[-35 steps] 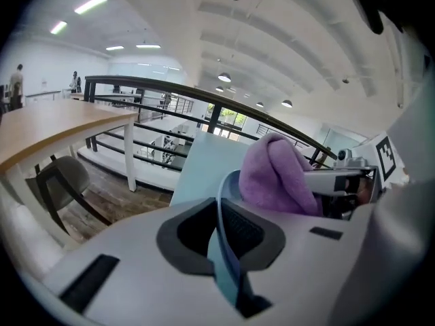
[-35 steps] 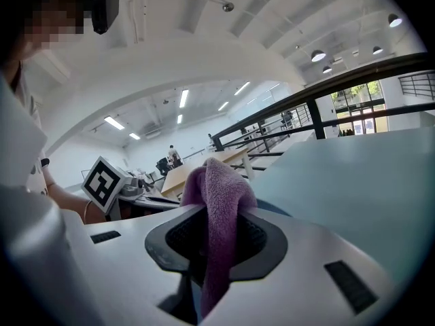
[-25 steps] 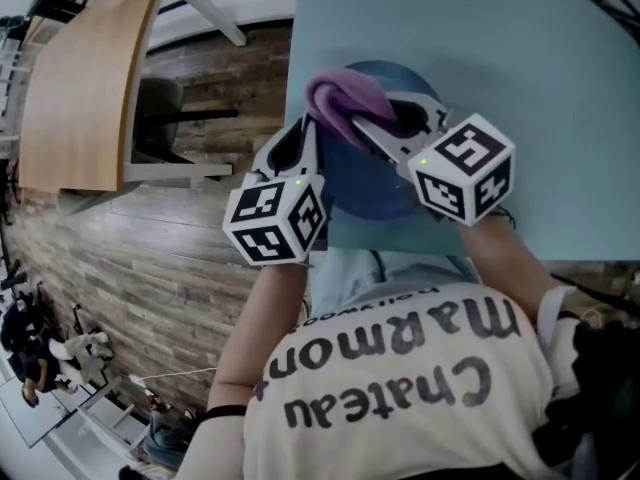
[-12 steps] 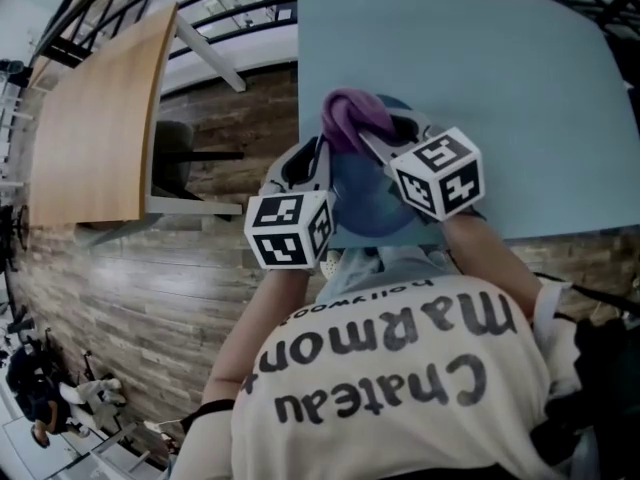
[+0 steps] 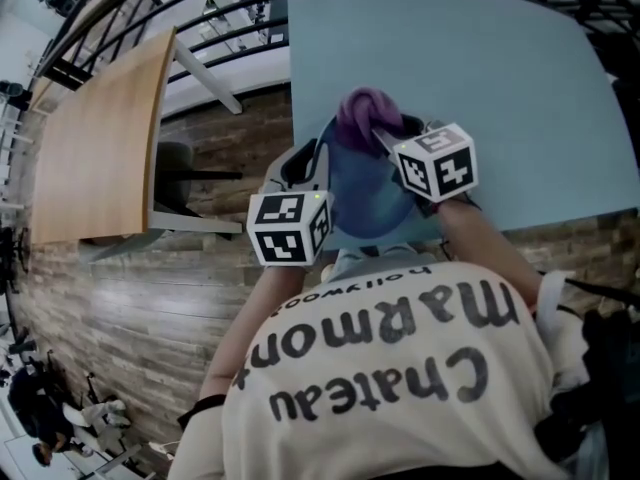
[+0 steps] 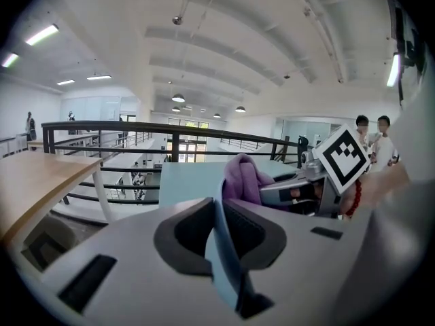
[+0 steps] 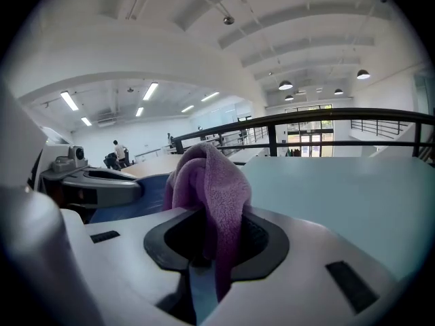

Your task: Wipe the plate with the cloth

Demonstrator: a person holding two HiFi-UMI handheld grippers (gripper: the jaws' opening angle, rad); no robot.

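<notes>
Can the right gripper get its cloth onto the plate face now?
Probably yes: the plate is gripped only at its rim, its face lies open, and the right gripper's cloth sits at its far edge.

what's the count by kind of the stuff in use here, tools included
plate: 1
cloth: 1
tool: 2 (left tool on the plate rim, its jaws have just been opening slightly with the rim between them; right tool shut on the cloth)
total: 4

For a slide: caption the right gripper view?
Right tongs clamp the purple cloth beside the blue plate, pale table beyond.
</notes>
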